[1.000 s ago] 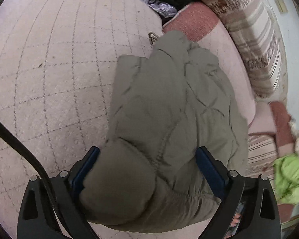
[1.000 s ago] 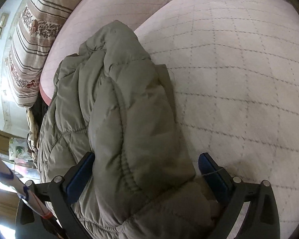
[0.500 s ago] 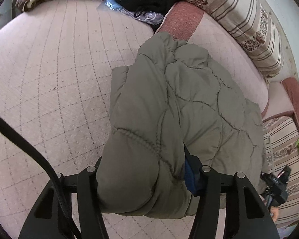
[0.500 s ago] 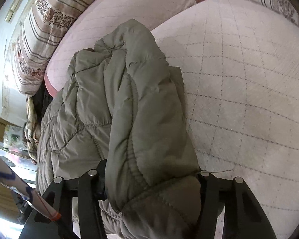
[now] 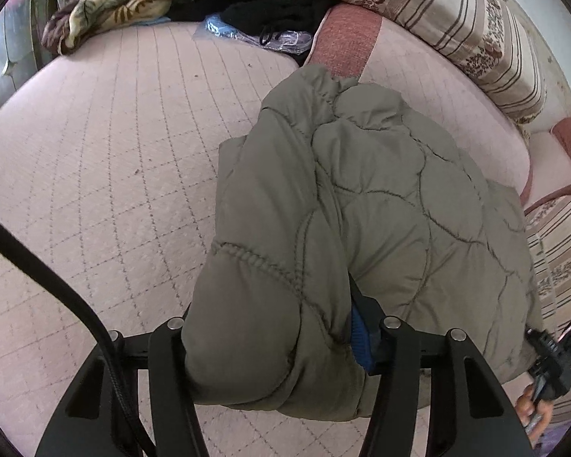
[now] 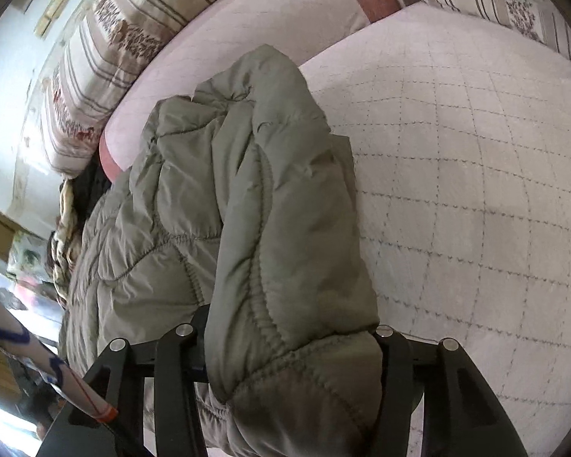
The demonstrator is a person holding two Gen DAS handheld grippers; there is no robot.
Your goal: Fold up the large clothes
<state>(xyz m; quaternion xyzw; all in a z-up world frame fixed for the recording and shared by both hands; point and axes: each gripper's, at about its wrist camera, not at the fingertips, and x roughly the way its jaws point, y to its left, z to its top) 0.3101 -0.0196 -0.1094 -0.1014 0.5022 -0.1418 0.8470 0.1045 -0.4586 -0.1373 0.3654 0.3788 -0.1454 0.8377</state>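
An olive-green quilted puffer jacket (image 5: 361,209) lies folded on a pale quilted bed cover (image 5: 95,171). My left gripper (image 5: 274,339) is shut on a thick fold of the jacket at its near end; a blue pad shows against the padding on the right. In the right wrist view the same jacket (image 6: 247,190) stretches away from me, and my right gripper (image 6: 289,342) is shut on a padded roll with an elastic seam. The fingertips of both grippers are hidden by the fabric.
Striped, flowered cushions (image 5: 456,19) line the far edge, also seen in the right wrist view (image 6: 106,57). A patterned blanket (image 5: 106,3), black clothing (image 5: 270,7) and a plastic bag (image 5: 270,38) lie at the bed's far end. The other gripper (image 5: 552,358) shows at the right.
Both grippers went from wide open around the jacket to shut on its folds. The views have pulled back and up, so more of the bed and cushions shows.
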